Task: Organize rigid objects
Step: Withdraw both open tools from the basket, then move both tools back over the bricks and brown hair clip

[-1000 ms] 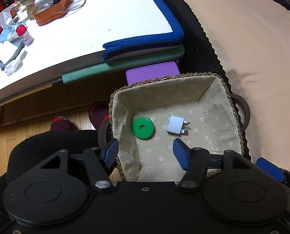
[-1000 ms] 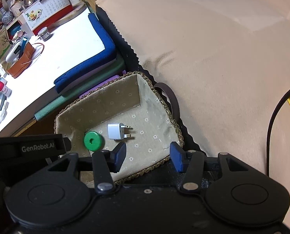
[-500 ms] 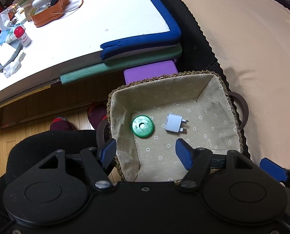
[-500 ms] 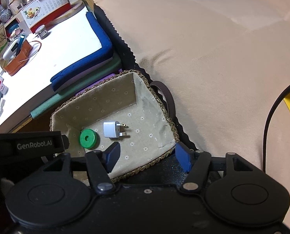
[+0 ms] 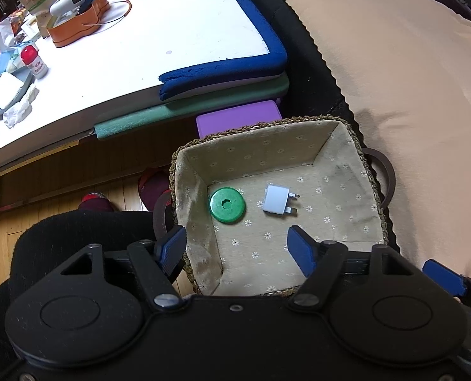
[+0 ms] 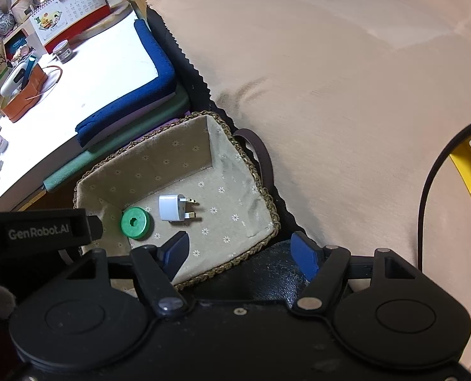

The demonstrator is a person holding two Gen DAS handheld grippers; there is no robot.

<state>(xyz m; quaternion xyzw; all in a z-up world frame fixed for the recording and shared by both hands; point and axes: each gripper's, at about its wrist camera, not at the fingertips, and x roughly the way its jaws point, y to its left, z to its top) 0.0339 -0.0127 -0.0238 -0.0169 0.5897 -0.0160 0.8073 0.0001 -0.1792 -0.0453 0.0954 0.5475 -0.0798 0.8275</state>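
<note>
A woven basket (image 5: 333,146) (image 6: 178,146) with flowered cloth lining holds a green disc (image 5: 227,205) (image 6: 135,223) and a white plug adapter (image 5: 276,203) (image 6: 173,208), lying side by side on its floor. My left gripper (image 5: 238,249) hangs over the basket's near left corner, jaws opening, nothing between them. My right gripper (image 6: 240,252) hovers over the basket's near right rim, jaws also opening and empty. The left gripper's black body (image 6: 38,231) shows in the right wrist view.
A white table (image 5: 146,47) with blue and green padded edges stands behind the basket, carrying an orange box, a small bottle and tissues. A beige cloth (image 6: 346,95) covers the surface to the right. Yellow and red toy parts (image 6: 470,171) and a black cable lie far right.
Both grippers' jaws have spread wider. The disc and the plug adapter lie where they were in the basket.
</note>
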